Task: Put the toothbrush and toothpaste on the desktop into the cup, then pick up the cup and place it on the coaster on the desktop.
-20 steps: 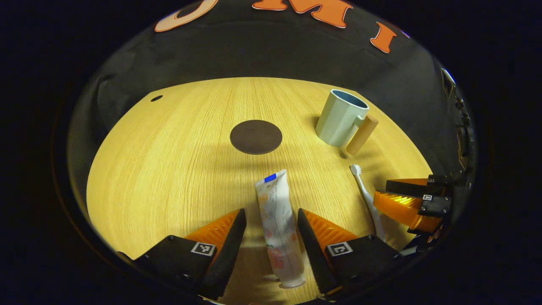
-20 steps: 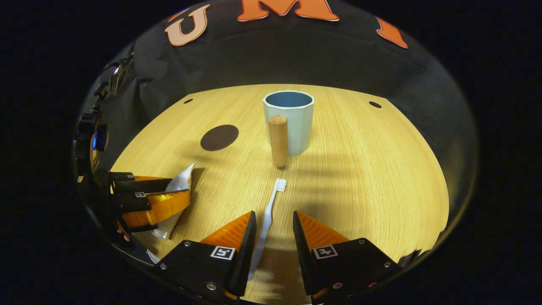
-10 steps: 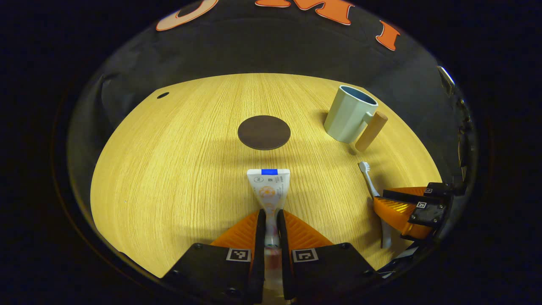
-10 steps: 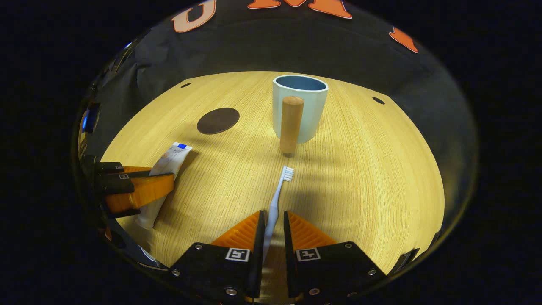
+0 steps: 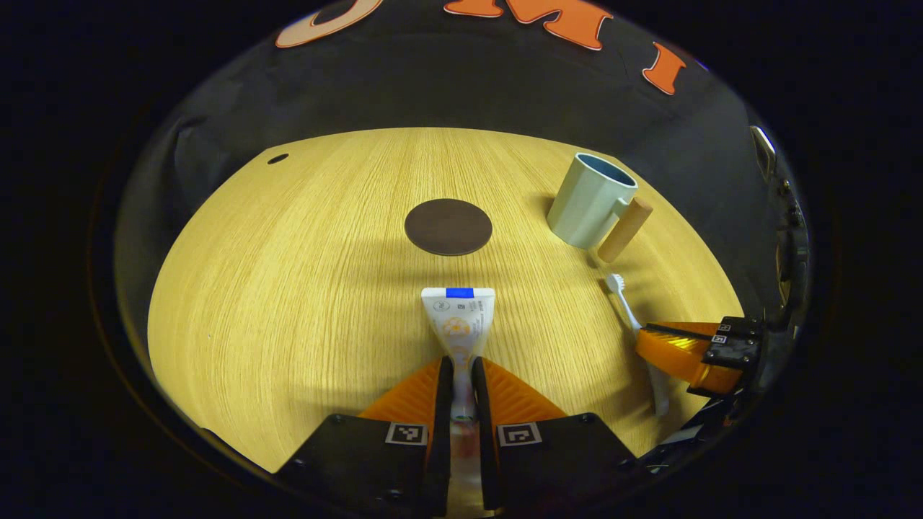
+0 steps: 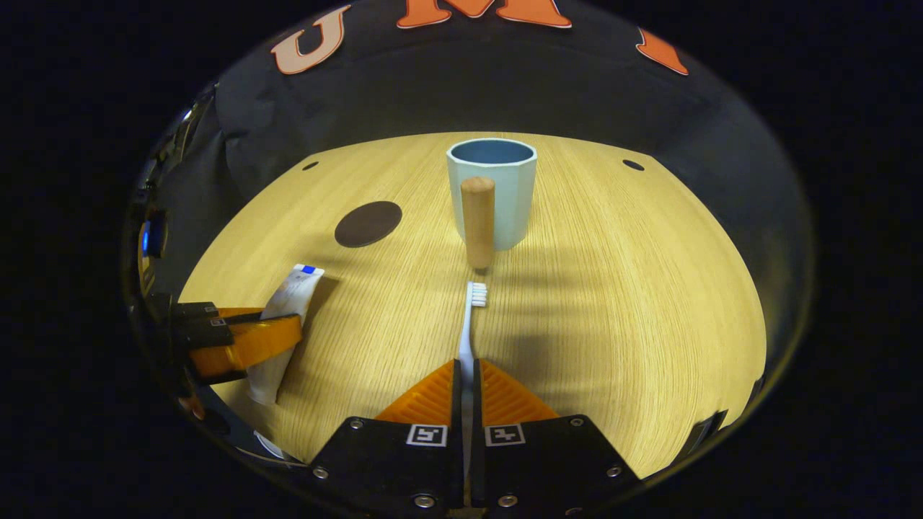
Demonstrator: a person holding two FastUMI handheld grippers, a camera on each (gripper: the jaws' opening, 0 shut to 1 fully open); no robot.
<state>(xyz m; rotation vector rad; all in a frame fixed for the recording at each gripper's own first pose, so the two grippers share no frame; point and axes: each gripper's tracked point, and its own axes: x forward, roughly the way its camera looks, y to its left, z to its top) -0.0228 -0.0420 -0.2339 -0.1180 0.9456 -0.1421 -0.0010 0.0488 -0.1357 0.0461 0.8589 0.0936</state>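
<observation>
My left gripper [image 5: 459, 375] clamps the toothpaste [image 5: 458, 317]; my right gripper [image 6: 467, 382] clamps the toothbrush [image 6: 470, 317]. Both grips sit far back, so either item may pivot and miss the cup [image 6: 492, 189].

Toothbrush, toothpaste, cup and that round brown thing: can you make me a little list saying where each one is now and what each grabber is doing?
toothbrush: clamped in right gripper, bristles toward cup
toothpaste: clamped in left gripper
cup: upright on table, nothing visible inside, wooden handle faces right gripper
coaster: bare, left of cup
</observation>
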